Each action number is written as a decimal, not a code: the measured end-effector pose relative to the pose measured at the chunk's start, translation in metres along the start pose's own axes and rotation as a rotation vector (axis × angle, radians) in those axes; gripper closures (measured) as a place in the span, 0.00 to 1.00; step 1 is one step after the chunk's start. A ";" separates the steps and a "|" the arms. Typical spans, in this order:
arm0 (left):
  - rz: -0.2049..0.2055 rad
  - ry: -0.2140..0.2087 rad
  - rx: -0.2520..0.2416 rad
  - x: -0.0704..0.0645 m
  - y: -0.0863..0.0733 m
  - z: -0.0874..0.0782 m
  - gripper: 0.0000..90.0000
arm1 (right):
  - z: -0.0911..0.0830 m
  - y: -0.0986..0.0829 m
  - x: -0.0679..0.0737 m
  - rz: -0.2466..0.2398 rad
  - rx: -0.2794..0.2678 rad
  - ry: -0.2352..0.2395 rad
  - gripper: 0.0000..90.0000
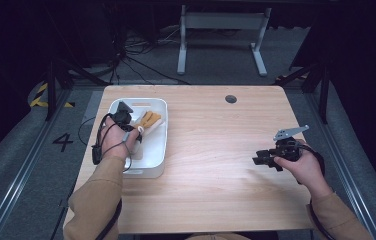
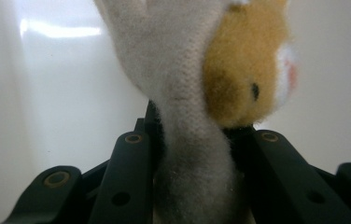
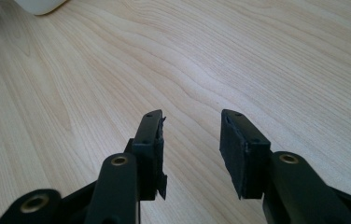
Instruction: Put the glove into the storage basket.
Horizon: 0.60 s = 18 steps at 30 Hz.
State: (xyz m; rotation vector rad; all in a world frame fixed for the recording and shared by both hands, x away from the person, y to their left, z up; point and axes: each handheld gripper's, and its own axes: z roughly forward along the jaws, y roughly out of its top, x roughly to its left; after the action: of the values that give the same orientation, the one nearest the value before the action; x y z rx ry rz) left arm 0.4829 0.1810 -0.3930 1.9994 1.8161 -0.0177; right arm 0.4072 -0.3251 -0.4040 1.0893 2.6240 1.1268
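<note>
White and tan plush fills the space between the fingers of the left gripper (image 2: pixel 197 140): they are clamped on a soft toy (image 2: pixel 187 84), a pale knitted part squeezed between the two black fingers (image 2: pixel 131 172) and a furry orange-brown part with a small dark eye bulging just above and to one side of them. From the high view the left gripper (image 1: pixel 137 131) sits over a white plastic tray (image 1: pixel 160 150) at the left of the wooden tabletop (image 1: pixel 216 150), with the toy (image 1: pixel 149 120) just beyond the fingertips, inside the tray. The right gripper (image 1: pixel 257 159) hovers low over bare tabletop, well apart from the tray. Its fingers (image 3: pixel 148 149) stand spread with a clear gap between the pads and nothing held, only wood grain (image 3: pixel 211 60) ahead of them.
</note>
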 end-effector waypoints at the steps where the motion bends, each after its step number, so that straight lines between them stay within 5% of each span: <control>1: -0.010 0.003 0.004 0.001 0.000 0.002 0.79 | 0.000 0.000 0.000 -0.001 0.000 0.000 0.67; 10: -0.040 -0.005 0.048 0.008 0.000 0.019 0.78 | -0.002 -0.004 0.000 0.011 -0.002 -0.004 0.66; 18: -0.066 0.017 0.035 0.010 -0.002 0.021 0.78 | -0.004 -0.006 0.001 0.018 -0.002 -0.010 0.66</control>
State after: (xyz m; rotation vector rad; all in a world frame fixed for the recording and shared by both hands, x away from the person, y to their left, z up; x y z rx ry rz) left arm 0.4887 0.1836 -0.4158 1.9684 1.9039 -0.0535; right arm 0.4017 -0.3301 -0.4045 1.1168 2.6106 1.1240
